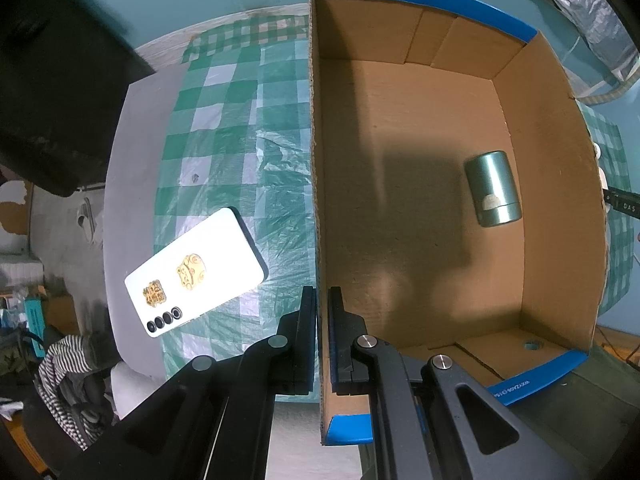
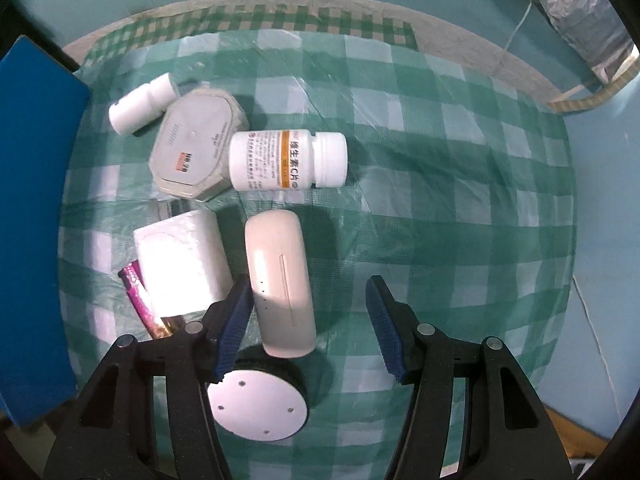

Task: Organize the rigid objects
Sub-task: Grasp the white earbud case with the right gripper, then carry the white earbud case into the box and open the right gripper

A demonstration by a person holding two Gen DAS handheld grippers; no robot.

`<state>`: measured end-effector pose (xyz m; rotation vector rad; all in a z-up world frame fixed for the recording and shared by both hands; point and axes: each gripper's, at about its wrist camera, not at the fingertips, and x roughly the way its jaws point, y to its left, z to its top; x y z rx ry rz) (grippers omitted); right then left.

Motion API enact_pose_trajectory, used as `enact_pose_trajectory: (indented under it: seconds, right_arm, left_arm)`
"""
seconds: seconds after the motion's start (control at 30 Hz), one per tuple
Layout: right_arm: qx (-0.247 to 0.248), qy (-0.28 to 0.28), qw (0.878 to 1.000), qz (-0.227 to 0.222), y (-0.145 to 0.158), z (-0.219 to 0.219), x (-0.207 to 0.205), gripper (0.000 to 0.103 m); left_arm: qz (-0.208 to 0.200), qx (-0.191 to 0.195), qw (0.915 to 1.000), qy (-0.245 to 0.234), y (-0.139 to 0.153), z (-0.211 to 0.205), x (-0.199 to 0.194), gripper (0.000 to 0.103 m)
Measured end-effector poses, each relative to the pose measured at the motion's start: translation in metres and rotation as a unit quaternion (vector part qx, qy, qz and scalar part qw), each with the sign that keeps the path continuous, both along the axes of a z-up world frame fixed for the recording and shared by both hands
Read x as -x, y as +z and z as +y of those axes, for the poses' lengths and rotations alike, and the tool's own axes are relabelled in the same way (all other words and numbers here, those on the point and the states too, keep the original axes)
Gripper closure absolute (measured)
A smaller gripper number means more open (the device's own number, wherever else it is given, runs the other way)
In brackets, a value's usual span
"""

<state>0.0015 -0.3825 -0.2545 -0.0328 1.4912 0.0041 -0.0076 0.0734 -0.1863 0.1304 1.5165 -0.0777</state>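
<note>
The left gripper (image 1: 322, 320) is pinching the side wall of the brown cardboard box (image 1: 552, 184), where a green metal can (image 1: 492, 188) is lying at 3 o'clock. The right gripper (image 2: 310, 312) is hanging wide open over the long white plastic case (image 2: 280, 280), with a white pill bottle (image 2: 288, 160) at 12 o'clock.

One cardboard box (image 1: 440, 208) is seen in the left wrist view, with one teal metal canister (image 1: 492, 188) counted inside it. One white phone (image 1: 196, 274) is counted beside the box, bearing two gold stickers (image 1: 192, 273).

In the right wrist view, two white pill bottles are counted: a labelled one (image 2: 286, 160) and a smaller plain one (image 2: 144, 102). One octagonal grey case (image 2: 196, 146), one white rounded case (image 2: 282, 280), one white block (image 2: 182, 262), one round white-topped disc (image 2: 258, 406) and one purple wrapped item (image 2: 138, 294) are also counted.
</note>
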Motion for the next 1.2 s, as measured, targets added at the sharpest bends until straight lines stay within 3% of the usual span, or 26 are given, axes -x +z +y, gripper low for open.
enact_pose_trajectory:
  seconds: [0.2, 0.43, 0.9, 1.2]
  right_arm:
    - [-0.016, 0.007, 1.000, 0.001, -0.008, -0.002, -0.006, 0.046]
    - [-0.019, 0.007, 1.000, -0.003, -0.011, 0.000, -0.005, 0.077]
    - [-0.028, -0.001, 0.999, -0.022, 0.011, 0.012, 0.002, 0.077]
    - [-0.041, 0.002, 0.998, -0.044, 0.043, 0.026, 0.006, 0.077]
  left_arm:
    - [0.001, -0.002, 1.0000, 0.001, -0.001, -0.001, 0.000, 0.098]
    - [0.001, -0.001, 1.0000, 0.001, 0.000, -0.001, 0.001, 0.098]
    - [0.001, 0.001, 1.0000, -0.006, 0.000, -0.001, 0.001, 0.098]
    - [-0.001, 0.002, 0.9999, -0.011, 0.000, -0.003, 0.001, 0.098]
